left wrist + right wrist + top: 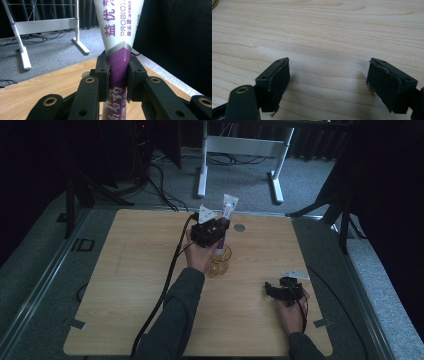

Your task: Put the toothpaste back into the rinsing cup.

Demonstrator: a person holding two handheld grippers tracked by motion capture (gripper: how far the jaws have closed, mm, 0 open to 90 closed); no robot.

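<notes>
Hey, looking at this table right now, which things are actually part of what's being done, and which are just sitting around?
In use, judging by the grip:
- left gripper, shut on the toothpaste tube
- amber glass cup under the tube

Idle or background:
- right gripper, open over bare table
- round grey disc in the tabletop
- white metal stand on the floor behind
</notes>
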